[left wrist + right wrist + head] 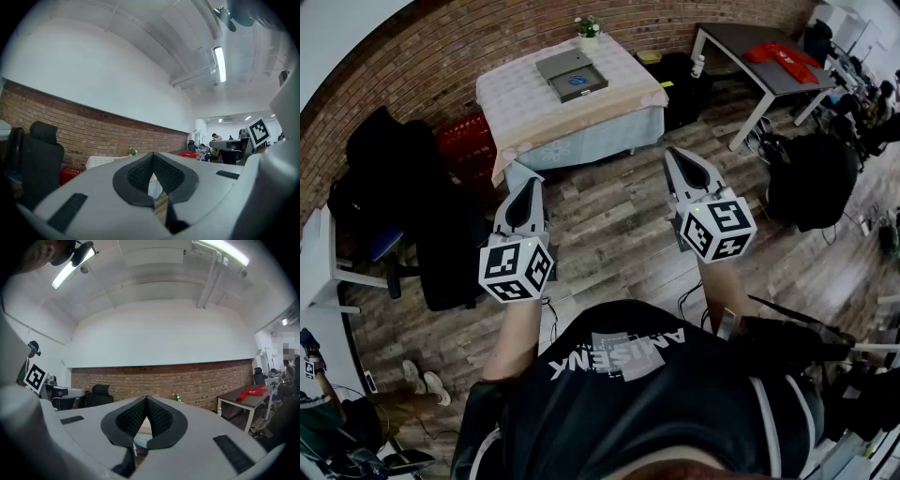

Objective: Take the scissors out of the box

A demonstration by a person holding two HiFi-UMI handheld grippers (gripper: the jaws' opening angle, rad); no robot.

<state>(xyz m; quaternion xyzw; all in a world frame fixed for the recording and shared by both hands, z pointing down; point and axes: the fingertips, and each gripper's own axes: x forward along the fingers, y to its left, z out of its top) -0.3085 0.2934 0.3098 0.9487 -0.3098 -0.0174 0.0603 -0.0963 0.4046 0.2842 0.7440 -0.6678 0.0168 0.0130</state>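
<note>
A flat grey box with a round blue mark on its lid lies on a cloth-covered table at the far side of the room. No scissors show in any view. I stand a few steps back from the table, over the wooden floor. My left gripper and right gripper are held level, pointing toward the table. In the left gripper view the left gripper has its tips together and nothing between them. The right gripper looks the same in its own view.
A small potted plant stands at the table's far edge. A red crate and black office chairs sit to its left. To the right are a white-legged desk bearing a red cloth and a black chair.
</note>
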